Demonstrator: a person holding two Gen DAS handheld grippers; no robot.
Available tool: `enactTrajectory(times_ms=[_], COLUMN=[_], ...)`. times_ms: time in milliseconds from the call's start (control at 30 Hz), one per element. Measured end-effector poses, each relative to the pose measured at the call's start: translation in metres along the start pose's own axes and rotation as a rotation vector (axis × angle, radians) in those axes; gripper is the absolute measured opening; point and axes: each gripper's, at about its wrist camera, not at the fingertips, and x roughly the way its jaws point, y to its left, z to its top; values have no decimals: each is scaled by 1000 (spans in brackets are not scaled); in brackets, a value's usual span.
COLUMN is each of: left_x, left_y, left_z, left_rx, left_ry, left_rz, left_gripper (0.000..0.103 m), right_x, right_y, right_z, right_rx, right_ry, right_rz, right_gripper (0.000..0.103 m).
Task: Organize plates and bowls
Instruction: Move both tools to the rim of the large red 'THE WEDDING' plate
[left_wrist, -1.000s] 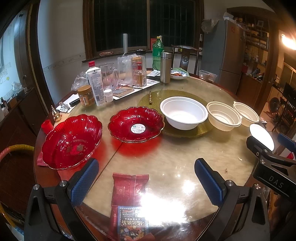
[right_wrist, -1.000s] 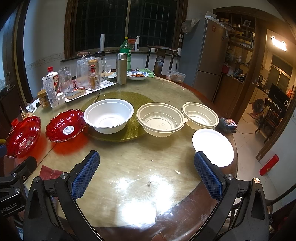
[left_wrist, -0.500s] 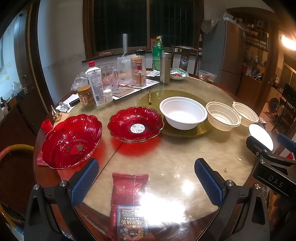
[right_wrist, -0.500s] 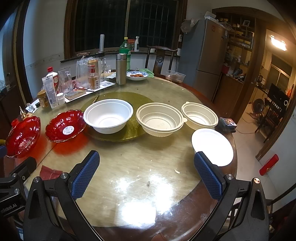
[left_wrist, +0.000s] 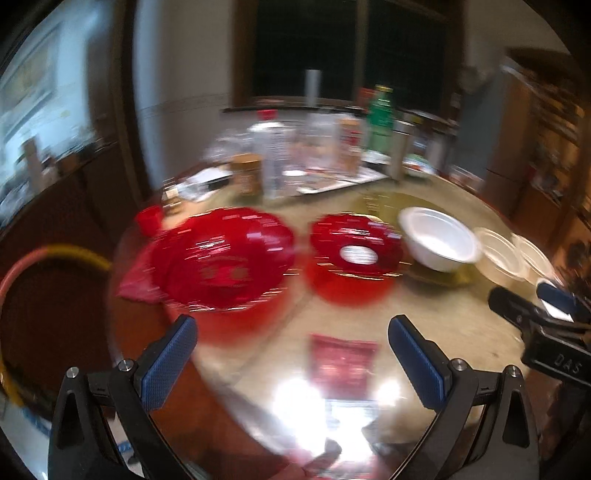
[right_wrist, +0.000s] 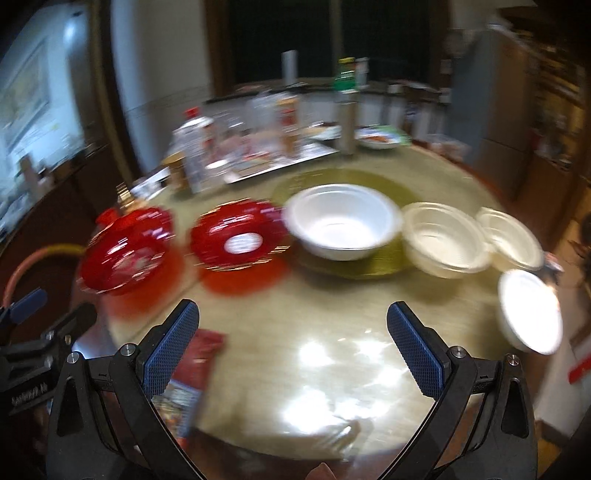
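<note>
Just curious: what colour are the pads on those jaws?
Blue pads on black arms, sharpest in the right wrist view.

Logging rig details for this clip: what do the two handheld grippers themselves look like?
Both match: the left gripper and right gripper have black angular frames with silver screws and two fingers faced with blue textured pads. Seen from the left camera, the right gripper's black body carries white lettering reading DAS. No cables or sleeves are visible.

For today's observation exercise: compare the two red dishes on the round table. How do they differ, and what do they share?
The left red dish looks larger in the left wrist view than the right red dish. The right red dish has a white oval sticker in its middle; the left red dish shows only blurred markings. The right red dish lies beside the white bowl; the left red dish lies near the table's edge. Both are red, glossy, scallop-rimmed and empty.
</note>
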Motion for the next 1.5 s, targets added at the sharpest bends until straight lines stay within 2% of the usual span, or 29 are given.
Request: enactTrajectory(times_ms=[100,233,400,433,467,500,567,667,800,933,967,1000,1067,1267,1367,1500], left_x=[13,35,52,56,60,68,82,97,107,114,118,121,131,142,151,161], left_y=[41,91,118,121,123,125,128,129,132,134,134,134,133,134,145,155], left_z=[2,8,21,24,27,29,32,36,42,50,52,52,54,61,62,63], left_rx=[-94,-217,-251,-255,-257,-256,-260,-244,-239,-246,-243,-238,-229,-218,-255,-291], left_ry=[40,100,117,121,127,146,192,229,244,237,242,248,271,282,345,377], left_rz=[58,107,129,125,116,107,76,60,38,39,43,46,51,71,46,40], left_gripper=[103,103,102,100,92,79,61,48,48,48,48,48,48,46,47,47], right_x=[18,49,76,82,88,96,112,130,153,168,173,177,184,200,205,208], right_y=[33,68,93,97,100,103,108,118,121,126,127,127,128,129,128,128], right_z=[6,17,22,23,23,24,28,33,40,46,47,48,48,46,46,46], right_rx=[-42,-33,14,26,38,56,89,116,175,207,218,226,239,259,261,264], right_ry=[36,127,233,257,277,297,335,370,425,438,442,448,467,488,491,490], right_rz=[114,266,391,398,406,417,426,417,450,460,455,452,444,418,411,412], right_gripper=[103,103,102,101,95,88,79,72,70,70,67,59,52,46,46,46])
